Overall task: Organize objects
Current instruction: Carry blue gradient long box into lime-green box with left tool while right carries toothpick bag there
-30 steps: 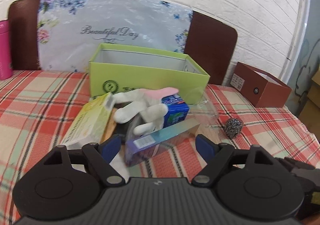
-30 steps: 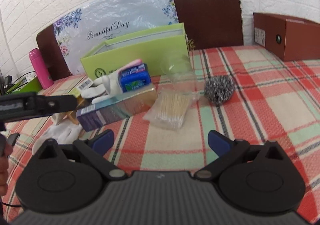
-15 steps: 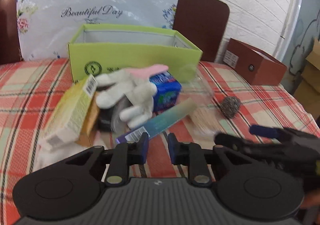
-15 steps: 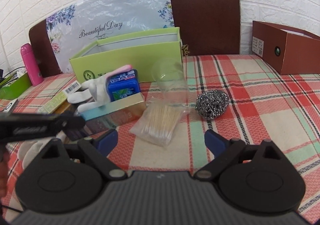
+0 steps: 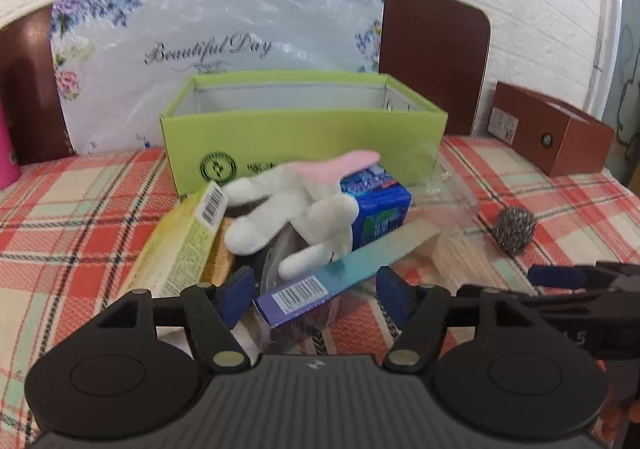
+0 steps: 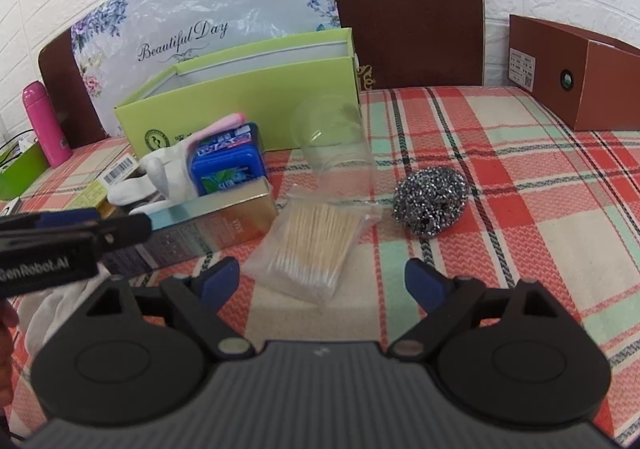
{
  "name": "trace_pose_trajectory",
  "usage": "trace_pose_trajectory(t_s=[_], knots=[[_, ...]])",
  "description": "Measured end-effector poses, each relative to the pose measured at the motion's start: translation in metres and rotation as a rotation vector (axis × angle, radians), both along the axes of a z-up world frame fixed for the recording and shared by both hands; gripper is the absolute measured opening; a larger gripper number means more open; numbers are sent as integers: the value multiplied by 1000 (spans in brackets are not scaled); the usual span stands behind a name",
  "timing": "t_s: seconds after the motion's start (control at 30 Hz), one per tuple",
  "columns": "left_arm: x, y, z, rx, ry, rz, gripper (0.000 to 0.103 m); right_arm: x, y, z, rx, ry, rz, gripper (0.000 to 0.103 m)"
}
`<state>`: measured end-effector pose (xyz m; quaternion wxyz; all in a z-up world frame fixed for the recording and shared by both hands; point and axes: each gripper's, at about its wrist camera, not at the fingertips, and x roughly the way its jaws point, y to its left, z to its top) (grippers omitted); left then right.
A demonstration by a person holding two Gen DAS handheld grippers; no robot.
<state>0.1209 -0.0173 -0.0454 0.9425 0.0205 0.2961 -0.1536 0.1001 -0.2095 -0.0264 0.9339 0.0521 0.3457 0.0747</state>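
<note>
An open green box (image 5: 304, 137) (image 6: 244, 105) stands on the plaid tablecloth. In front of it lies a pile: a white and pink glove (image 5: 296, 205), a blue packet (image 5: 378, 209) (image 6: 226, 165), a long teal and purple box (image 5: 344, 273) (image 6: 216, 225) and a yellow-green carton (image 5: 180, 245). A bag of cotton swabs (image 6: 316, 245), a clear plastic cup (image 6: 336, 149) and a steel scourer (image 6: 432, 197) (image 5: 514, 229) lie to the right. My left gripper (image 5: 316, 295) is open around the near end of the long box. My right gripper (image 6: 322, 283) is open just before the swab bag.
A brown box (image 6: 576, 69) (image 5: 552, 133) stands at the back right. A pink bottle (image 6: 40, 121) and a green tray (image 6: 20, 169) are at the far left. A floral board (image 5: 216, 49) and a brown chair back (image 6: 404, 5) stand behind the green box.
My left gripper shut half a second ago and has opened again, now around the long box's end. The right gripper has moved closer to the swab bag.
</note>
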Motion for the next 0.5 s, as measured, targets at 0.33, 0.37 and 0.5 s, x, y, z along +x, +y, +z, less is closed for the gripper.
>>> trace_pose_trajectory(t_s=[0.33,0.37,0.5], knots=[[-21,18,-13,-203,256,-64,30,-1,-2,-4,23,50,1,91],[-25,19,-13,-199,250,-57,30,-3,-3,-4,36,46,7,91],[-29,22,-10,-149,191,38,32,5,-2,-6,2,40,-9,91]])
